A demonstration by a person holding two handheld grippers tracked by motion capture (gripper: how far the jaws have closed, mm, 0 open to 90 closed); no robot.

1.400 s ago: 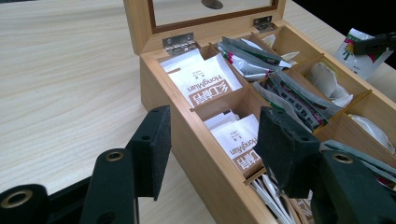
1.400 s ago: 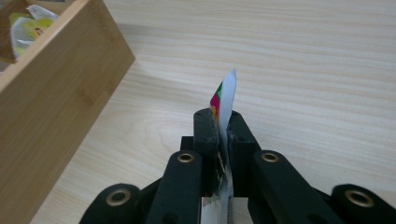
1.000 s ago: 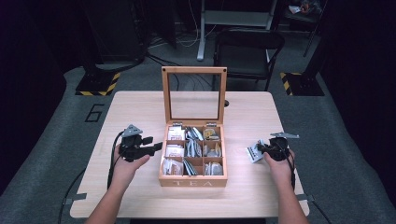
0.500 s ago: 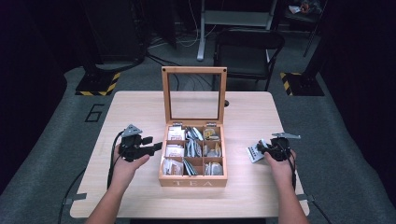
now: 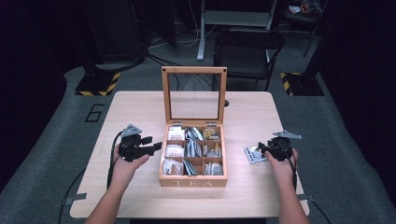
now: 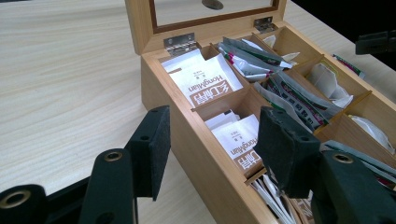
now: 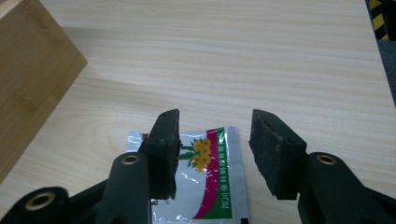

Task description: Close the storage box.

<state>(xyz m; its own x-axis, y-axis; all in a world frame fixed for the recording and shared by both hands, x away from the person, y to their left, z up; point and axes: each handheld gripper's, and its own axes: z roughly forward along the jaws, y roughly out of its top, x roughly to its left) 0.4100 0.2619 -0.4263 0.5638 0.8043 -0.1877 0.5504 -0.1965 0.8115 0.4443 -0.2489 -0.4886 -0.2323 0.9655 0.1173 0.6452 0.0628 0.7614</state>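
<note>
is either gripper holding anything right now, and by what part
Nothing is held. The left gripper is open beside the tea box. The right gripper is open over a foil packet lying flat on the table.

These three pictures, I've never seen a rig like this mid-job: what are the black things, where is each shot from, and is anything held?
No robot here: a person holds a two-jaw tool in each hand. The high view looks down on the wooden table; the left gripper and right gripper flank an open wooden tea box full of tea sachets. The other two pictures come from cameras riding on each gripper, looking along its black jaws. The left gripper view faces the box's white sachets. The right gripper view shows open jaws over a silver tea sachet lying on the table. Nothing is held.
</note>
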